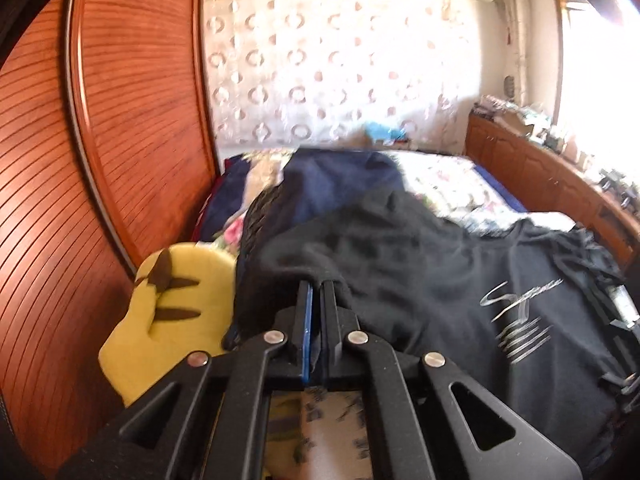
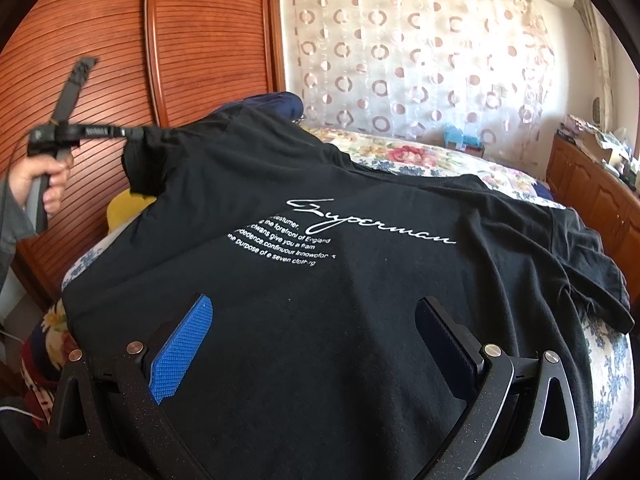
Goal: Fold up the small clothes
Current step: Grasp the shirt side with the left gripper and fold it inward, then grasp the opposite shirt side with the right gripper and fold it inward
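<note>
A black T-shirt (image 2: 320, 280) with white "Superman" lettering lies spread on the flowered bed. My left gripper (image 1: 317, 285) is shut on a fold of the black T-shirt (image 1: 400, 264) at its left side and holds that part lifted. The left gripper also shows in the right wrist view (image 2: 136, 133), at the shirt's far left corner, held by a hand. My right gripper (image 2: 316, 312) is open and empty, its jaws wide apart just over the shirt's near hem, with one blue pad (image 2: 180, 356) showing.
A wooden slatted wardrobe (image 2: 120, 40) stands close on the left. A yellow cushion (image 1: 176, 312) and dark blue clothes (image 1: 336, 184) lie by the shirt. A wooden cabinet (image 2: 592, 192) runs along the right. A patterned curtain (image 2: 400, 60) hangs behind the bed (image 2: 420, 156).
</note>
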`<state>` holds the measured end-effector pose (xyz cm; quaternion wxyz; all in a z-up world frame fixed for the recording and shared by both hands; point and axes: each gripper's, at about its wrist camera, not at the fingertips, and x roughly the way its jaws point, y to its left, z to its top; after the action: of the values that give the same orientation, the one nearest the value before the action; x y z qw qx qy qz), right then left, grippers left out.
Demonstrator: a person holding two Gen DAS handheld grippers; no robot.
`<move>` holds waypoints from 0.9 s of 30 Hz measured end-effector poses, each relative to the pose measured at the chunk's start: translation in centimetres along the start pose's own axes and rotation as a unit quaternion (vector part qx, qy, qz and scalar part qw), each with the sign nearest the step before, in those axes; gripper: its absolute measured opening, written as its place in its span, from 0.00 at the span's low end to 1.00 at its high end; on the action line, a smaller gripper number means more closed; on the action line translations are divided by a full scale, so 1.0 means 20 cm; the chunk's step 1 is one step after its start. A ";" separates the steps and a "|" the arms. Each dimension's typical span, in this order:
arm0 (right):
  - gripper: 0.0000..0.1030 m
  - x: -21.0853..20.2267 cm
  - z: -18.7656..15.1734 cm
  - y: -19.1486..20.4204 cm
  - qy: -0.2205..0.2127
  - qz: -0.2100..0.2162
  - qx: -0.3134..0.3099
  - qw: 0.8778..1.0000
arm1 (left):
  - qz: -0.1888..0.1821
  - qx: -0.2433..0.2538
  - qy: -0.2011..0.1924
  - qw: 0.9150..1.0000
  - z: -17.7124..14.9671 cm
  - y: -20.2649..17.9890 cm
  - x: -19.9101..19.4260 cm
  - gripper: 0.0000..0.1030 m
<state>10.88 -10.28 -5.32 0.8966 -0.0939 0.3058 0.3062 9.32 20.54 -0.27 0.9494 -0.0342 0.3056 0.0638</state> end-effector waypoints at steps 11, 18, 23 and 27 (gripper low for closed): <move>1.00 -0.02 0.01 -0.05 -0.007 -0.009 0.007 1.000 | -0.075 0.093 -0.015 0.993 0.20 -0.54 -0.03 0.00; 1.00 -0.06 0.00 -0.14 -0.010 -0.021 0.026 0.999 | -0.093 0.128 0.002 0.987 0.18 -0.74 -0.03 0.13; 1.00 -0.08 0.01 -0.18 -0.010 -0.028 0.030 0.999 | -0.101 0.118 0.009 0.988 0.12 -0.65 -0.06 0.47; 1.00 -0.07 0.04 -0.20 -0.011 -0.029 0.030 0.999 | -0.097 0.100 0.015 0.990 0.03 -0.57 -0.06 0.55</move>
<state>12.80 -13.93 -3.89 0.9108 -0.0724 0.3022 0.2718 10.26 9.14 1.18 0.9452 0.0308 0.3196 -0.0601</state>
